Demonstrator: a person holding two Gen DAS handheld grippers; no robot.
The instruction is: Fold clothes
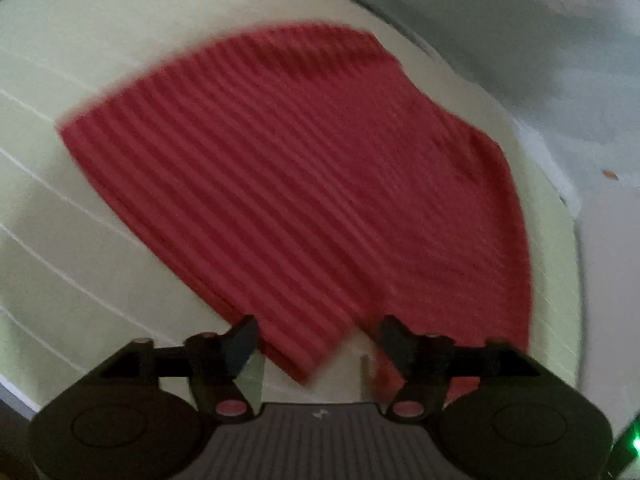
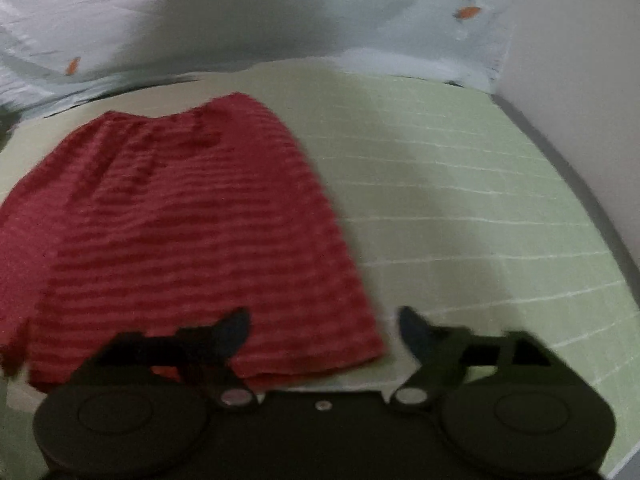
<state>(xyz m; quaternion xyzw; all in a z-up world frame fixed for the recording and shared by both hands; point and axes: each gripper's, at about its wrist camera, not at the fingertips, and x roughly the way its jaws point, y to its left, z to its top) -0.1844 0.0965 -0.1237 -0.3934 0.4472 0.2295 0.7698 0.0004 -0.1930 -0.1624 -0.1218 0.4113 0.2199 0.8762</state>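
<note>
A red ribbed garment (image 1: pixel 288 184) lies flat on a pale green gridded mat (image 1: pixel 80 80), partly folded with one layer over another. My left gripper (image 1: pixel 316 332) is open and empty, hovering over the garment's near corner. In the right wrist view the same garment (image 2: pixel 180 232) lies to the left on the mat (image 2: pixel 460 200). My right gripper (image 2: pixel 324 324) is open and empty over the garment's near right corner, its left finger above the cloth and its right finger above bare mat.
A crumpled pale blue-white sheet with small orange marks (image 2: pixel 280 20) lies beyond the mat and also shows in the left wrist view (image 1: pixel 540 40). A pale wall or panel (image 2: pixel 580 80) stands at the mat's right edge.
</note>
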